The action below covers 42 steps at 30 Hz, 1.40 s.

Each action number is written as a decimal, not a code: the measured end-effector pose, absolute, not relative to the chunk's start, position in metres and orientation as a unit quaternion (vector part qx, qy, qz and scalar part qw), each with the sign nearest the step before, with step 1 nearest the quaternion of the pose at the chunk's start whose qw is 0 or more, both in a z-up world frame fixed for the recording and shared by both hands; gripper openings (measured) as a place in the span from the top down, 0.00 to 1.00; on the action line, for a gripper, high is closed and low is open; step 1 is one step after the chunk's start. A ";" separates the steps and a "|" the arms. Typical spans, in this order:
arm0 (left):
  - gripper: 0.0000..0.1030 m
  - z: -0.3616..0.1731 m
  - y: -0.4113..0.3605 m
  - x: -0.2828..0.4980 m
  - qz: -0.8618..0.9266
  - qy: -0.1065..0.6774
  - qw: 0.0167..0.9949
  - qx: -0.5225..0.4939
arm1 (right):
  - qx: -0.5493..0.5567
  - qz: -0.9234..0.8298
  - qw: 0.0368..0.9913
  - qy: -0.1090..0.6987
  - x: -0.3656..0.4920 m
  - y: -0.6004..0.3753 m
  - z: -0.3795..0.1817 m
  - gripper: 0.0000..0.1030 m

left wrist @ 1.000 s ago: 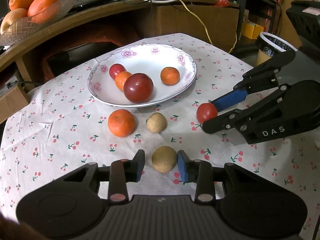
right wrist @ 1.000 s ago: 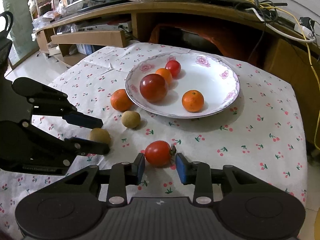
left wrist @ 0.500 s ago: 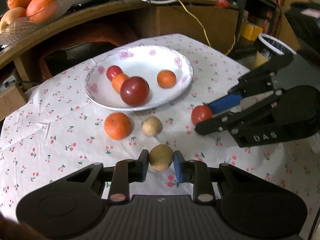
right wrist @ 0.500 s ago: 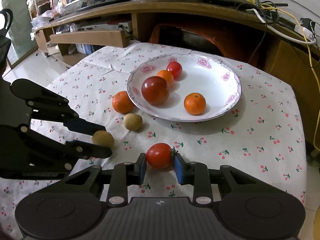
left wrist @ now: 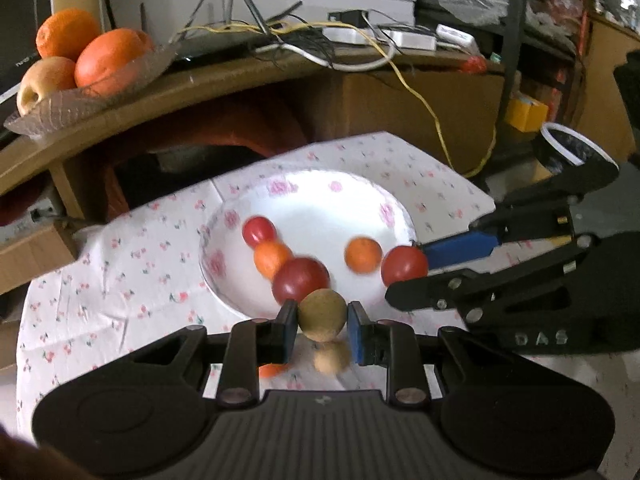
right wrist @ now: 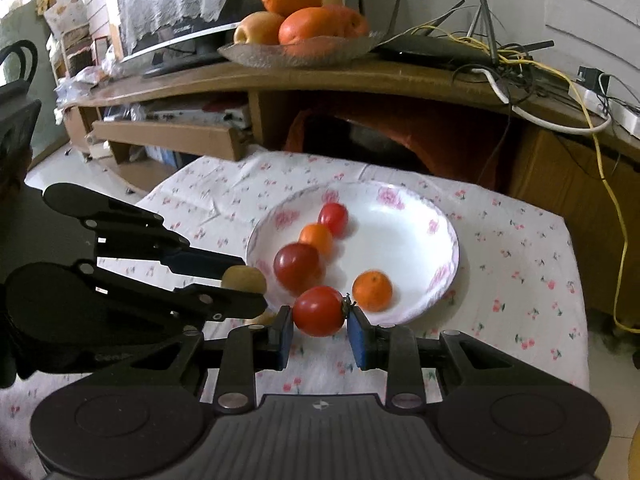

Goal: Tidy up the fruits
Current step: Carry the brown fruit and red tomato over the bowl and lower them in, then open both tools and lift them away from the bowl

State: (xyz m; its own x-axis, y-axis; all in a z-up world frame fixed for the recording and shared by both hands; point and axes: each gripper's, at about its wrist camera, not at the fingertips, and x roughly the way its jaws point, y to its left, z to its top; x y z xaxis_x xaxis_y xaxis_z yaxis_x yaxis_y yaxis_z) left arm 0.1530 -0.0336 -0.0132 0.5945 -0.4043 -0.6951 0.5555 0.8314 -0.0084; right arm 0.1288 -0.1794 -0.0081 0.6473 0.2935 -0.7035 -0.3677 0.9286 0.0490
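Observation:
My left gripper (left wrist: pixel 322 322) is shut on a tan round fruit (left wrist: pixel 322 313), held above the cloth near the front rim of the white floral plate (left wrist: pixel 384 204). My right gripper (right wrist: pixel 319 322) is shut on a red tomato (right wrist: pixel 319 310), also lifted, near the plate (right wrist: pixel 416 200). The plate holds a dark red fruit (right wrist: pixel 297 265), a small orange fruit (right wrist: pixel 316 237), a small red tomato (right wrist: pixel 333 217) and a tangerine (right wrist: pixel 373 290). A second tan fruit (left wrist: pixel 330 357) and part of an orange (left wrist: pixel 272 369) lie on the cloth below my left gripper.
The low table has a cherry-print cloth (right wrist: pixel 520 280). Behind it a wooden shelf carries a glass dish of oranges and an apple (right wrist: pixel 304 20), a router and cables (right wrist: pixel 500 56). A bin (left wrist: pixel 568 148) stands at the right.
Both grippers have risen from the cloth with their fruits held and moved toward the plate. Earlier they closed around the tan fruit and the tomato on the table.

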 end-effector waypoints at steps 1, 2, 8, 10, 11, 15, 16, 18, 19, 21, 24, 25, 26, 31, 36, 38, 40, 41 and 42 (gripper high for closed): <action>0.69 -0.013 -0.034 0.156 -0.267 0.359 0.888 0.106 | -0.047 0.177 0.908 0.377 0.132 -0.180 -0.008 0.72; 0.69 -0.014 -0.034 0.160 -0.263 0.360 0.889 0.104 | -0.045 0.175 0.908 0.377 0.136 -0.180 -0.008 0.72; 0.69 -0.027 -0.030 0.173 -0.241 0.372 0.890 0.108 | -0.045 0.165 0.905 0.390 0.148 -0.180 -0.018 0.72; 0.69 -0.030 -0.030 0.175 -0.240 0.374 0.889 0.109 | -0.045 0.165 0.902 0.396 0.150 -0.179 -0.022 0.72; 0.69 -0.031 -0.030 0.175 -0.241 0.372 0.890 0.110 | -0.045 0.164 0.901 0.398 0.151 -0.179 -0.023 0.72; 0.69 -0.033 -0.032 0.179 -0.241 0.369 0.891 0.113 | -0.046 0.159 0.901 0.402 0.158 -0.180 -0.030 0.72; 0.69 -0.034 -0.031 0.181 -0.240 0.369 0.891 0.109 | -0.044 0.157 0.900 0.403 0.160 -0.180 -0.031 0.72; 0.69 -0.035 -0.031 0.184 -0.241 0.369 0.892 0.101 | -0.040 0.154 0.900 0.405 0.163 -0.182 -0.032 0.72; 0.69 -0.035 -0.030 0.184 -0.241 0.368 0.893 0.098 | -0.039 0.152 0.901 0.405 0.164 -0.182 -0.033 0.72; 0.69 -0.035 -0.030 0.186 -0.239 0.364 0.895 0.095 | -0.039 0.151 0.902 0.403 0.165 -0.181 -0.034 0.72; 0.69 -0.036 -0.030 0.188 -0.230 0.360 0.899 0.095 | -0.038 0.150 0.903 0.401 0.168 -0.180 -0.034 0.72; 0.69 -0.036 -0.029 0.189 -0.229 0.361 0.899 0.092 | -0.039 0.149 0.903 0.400 0.168 -0.179 -0.034 0.72; 0.69 -0.036 -0.028 0.190 -0.228 0.362 0.899 0.088 | -0.039 0.149 0.904 0.400 0.169 -0.178 -0.034 0.72; 0.69 -0.036 -0.030 0.190 -0.225 0.361 0.900 0.090 | -0.039 0.143 0.906 0.398 0.172 -0.177 -0.034 0.71; 0.68 -0.036 -0.031 0.191 -0.222 0.362 0.901 0.092 | -0.040 0.134 0.905 0.402 0.175 -0.179 -0.037 0.70; 0.68 -0.035 -0.031 0.191 -0.221 0.363 0.900 0.093 | -0.041 0.131 0.905 0.403 0.175 -0.179 -0.038 0.69; 0.68 -0.035 -0.031 0.191 -0.221 0.364 0.900 0.092 | -0.042 0.130 0.905 0.403 0.175 -0.179 -0.038 0.68; 0.67 -0.035 -0.031 0.191 -0.220 0.364 0.900 0.092 | -0.042 0.129 0.906 0.401 0.175 -0.179 -0.038 0.68; 0.67 -0.036 -0.031 0.191 -0.220 0.364 0.900 0.093 | -0.044 0.129 0.906 0.400 0.175 -0.179 -0.037 0.68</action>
